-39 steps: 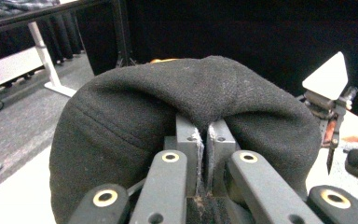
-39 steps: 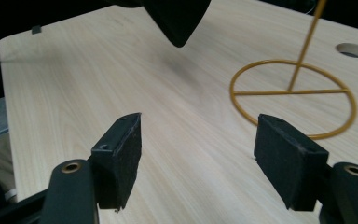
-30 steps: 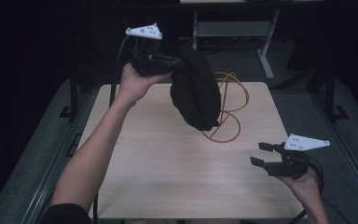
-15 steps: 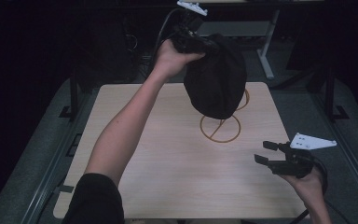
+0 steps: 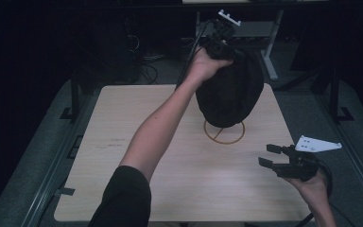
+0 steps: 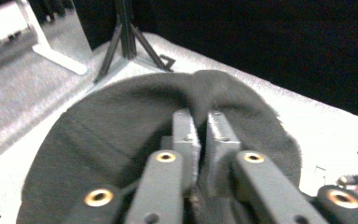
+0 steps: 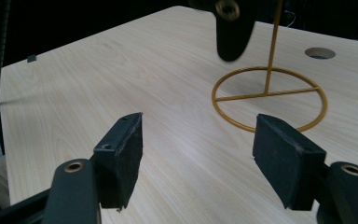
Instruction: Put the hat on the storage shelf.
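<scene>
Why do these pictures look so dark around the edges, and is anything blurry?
High view: the pale wooden table is lit, surroundings black. Left gripper view: the black fabric cap is soft and grainy. Right gripper view: the gold wire stand is sharp, no glare.

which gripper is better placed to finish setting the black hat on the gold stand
Left, probably. The left gripper is shut on the black hat, holding it right above the gold stand. The right gripper is open, off to the side near the table's edge.

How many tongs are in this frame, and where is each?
2. The left tongs are raised over the table's far edge, shut on the black hat above the gold stand. The right tongs hover open near the table's right edge.
</scene>
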`<state>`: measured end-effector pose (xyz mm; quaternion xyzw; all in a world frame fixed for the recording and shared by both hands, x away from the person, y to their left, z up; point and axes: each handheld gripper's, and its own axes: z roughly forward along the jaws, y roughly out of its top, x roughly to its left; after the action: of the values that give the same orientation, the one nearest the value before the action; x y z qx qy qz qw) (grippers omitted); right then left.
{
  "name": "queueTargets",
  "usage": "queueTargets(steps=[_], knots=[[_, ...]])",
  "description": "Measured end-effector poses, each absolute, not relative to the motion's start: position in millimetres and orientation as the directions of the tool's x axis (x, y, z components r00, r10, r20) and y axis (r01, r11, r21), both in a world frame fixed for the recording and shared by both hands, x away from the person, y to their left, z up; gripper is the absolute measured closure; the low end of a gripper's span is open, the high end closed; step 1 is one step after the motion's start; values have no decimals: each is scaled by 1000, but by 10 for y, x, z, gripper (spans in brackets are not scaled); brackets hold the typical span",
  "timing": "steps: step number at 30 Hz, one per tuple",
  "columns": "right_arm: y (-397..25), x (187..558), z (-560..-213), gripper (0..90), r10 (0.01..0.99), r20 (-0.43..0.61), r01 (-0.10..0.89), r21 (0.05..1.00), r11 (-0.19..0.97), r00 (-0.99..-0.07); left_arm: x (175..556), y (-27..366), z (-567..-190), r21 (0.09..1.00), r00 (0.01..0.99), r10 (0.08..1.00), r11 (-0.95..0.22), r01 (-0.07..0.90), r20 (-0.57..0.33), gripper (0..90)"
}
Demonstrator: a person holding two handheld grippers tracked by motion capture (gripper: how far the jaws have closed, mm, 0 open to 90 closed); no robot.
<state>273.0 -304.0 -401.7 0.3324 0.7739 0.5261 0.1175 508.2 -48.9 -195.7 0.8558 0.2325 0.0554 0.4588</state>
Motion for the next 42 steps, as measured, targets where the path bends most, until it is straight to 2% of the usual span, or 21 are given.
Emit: queueTargets(steps=[2,5,7,18,42], knots=[[-3037,2734,-4031,334,636,173,395,891,225,-752,5127,-596,-2052,784,879,463,-502,365,-113,727],[-3047,2733,-4046,335,633,174,394,892,223,-754,5116,-669,-2128,740,884,465,-581,337,-37,610],[-3061,2725,-4056,335,635,176,394,893,219,-752,5100,-655,-2135,738,889,458,-595,318,-14,611],[-3045,2728,-4080,313,649,171,402,888,225,-741,4992,-341,-2046,776,894,447,-555,300,-25,543],[-2976,2765,-4177,278,687,164,441,862,248,-708,4614,380,-2180,802,878,477,-510,311,-37,474]])
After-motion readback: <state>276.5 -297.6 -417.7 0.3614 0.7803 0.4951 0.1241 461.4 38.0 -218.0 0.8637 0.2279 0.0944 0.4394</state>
